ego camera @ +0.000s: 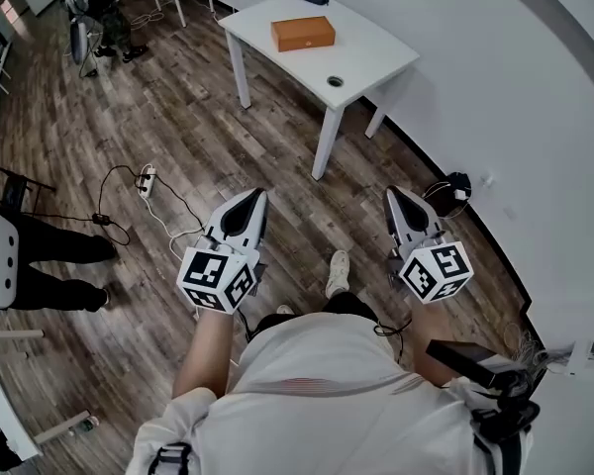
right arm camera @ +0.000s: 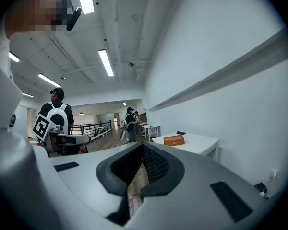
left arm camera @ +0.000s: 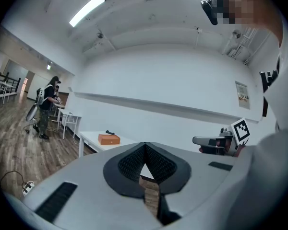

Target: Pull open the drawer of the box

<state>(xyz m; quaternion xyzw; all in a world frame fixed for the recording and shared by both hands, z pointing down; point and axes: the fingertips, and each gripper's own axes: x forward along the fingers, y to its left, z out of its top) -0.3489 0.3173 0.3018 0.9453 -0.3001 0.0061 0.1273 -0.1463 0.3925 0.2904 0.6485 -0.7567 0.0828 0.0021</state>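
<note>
My left gripper [left arm camera: 145,145] is closed tip to tip on nothing, and so is my right gripper [right arm camera: 143,146]. Both point level above the wood floor [ego camera: 178,117], well apart from the orange box [ego camera: 303,33] on the white table [ego camera: 381,57] ahead.

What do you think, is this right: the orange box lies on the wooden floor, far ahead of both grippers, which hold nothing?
No. The head view shows the orange box lying on the white table instead. It is indeed far ahead of the left gripper and the right gripper, which hold nothing.
</note>
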